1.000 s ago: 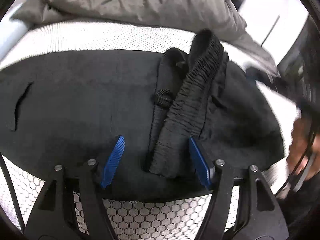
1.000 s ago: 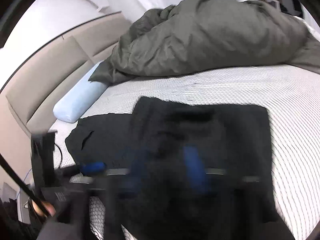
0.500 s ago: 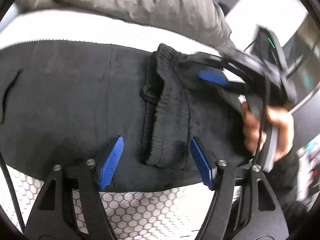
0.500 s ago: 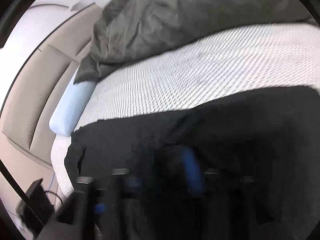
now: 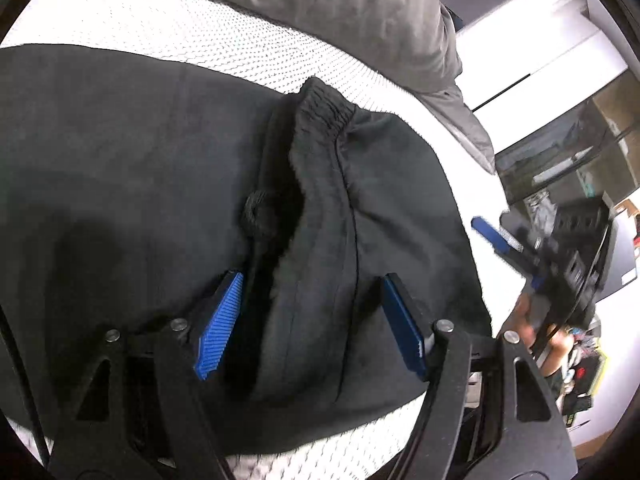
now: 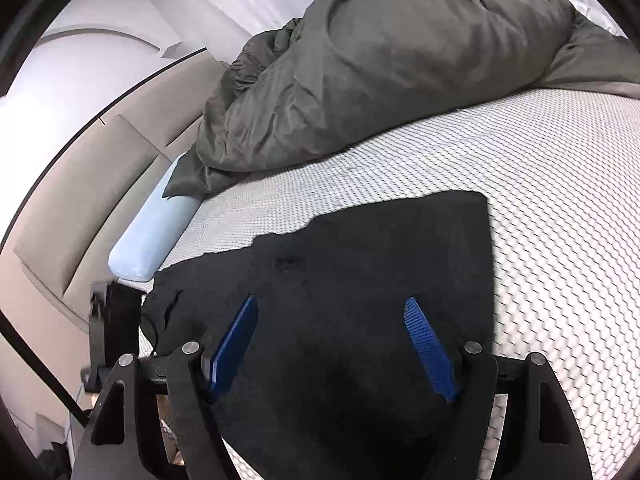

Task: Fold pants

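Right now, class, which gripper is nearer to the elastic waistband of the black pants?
Left. The left gripper is open with the waistband running between its fingers; the right gripper hovers open over the flat far part of the pants.

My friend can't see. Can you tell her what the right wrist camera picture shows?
Black pants lie folded flat on a white honeycomb-patterned mattress, with the right hand-held gripper open above them, its blue fingers spread apart and holding nothing. Behind them sits a bunched grey-green duvet, and a pale blue bolster pillow lies against the beige headboard.
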Available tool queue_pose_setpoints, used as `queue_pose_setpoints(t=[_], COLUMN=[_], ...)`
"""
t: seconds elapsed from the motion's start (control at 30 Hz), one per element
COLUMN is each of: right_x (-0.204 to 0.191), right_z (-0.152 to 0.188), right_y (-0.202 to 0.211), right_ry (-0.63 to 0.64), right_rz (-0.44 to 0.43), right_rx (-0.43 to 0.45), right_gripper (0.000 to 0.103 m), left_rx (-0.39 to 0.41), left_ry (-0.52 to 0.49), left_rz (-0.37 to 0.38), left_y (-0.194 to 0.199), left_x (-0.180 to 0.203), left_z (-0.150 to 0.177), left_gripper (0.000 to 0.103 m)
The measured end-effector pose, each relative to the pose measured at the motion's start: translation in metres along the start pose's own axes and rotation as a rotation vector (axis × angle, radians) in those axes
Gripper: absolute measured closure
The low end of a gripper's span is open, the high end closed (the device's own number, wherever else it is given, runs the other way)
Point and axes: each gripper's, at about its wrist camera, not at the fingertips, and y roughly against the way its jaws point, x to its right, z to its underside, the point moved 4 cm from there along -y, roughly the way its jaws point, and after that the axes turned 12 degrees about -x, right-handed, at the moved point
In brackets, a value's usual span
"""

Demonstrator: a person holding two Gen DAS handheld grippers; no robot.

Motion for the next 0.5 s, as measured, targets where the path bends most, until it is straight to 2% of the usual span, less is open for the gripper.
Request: queue_pose_setpoints(t=[0.2, 0.3, 0.4, 0.43, 0.5], right_x=[0.033, 0.045, 0.050, 0.051, 0.053], right_z=[0.009, 0.013, 0.013, 0.013, 0.012], right_y=[0.008, 0.010, 0.011, 0.010, 0.007], right_ry=[-0.056, -0.077, -0.085, -0.086, -0.092], right_rz=[0.013, 0.020, 0.027, 0.029, 0.035], right_rx=[-0.016, -0.020, -0.025, -0.028, -0.036], right_gripper=[0.025, 0.025, 0.025, 0.025, 0.025], left_rx=[-0.033, -0.034, 0.008, 0.011, -0.017], left_ry=[0.004, 0.024, 0.003, 0.000, 0.006], left_rz=[0.050, 0.147, 0.274, 0.289, 0.226], left_y=[-0.005, 0.003, 0.018, 0.018, 0.006], left_x=[-0.003, 0.000, 0.006, 0.006, 0.004], left_z=[-0.010, -0.011, -0.007, -0.006, -0.006], left_gripper=[0.033, 0.034, 0.035, 0.035, 0.035])
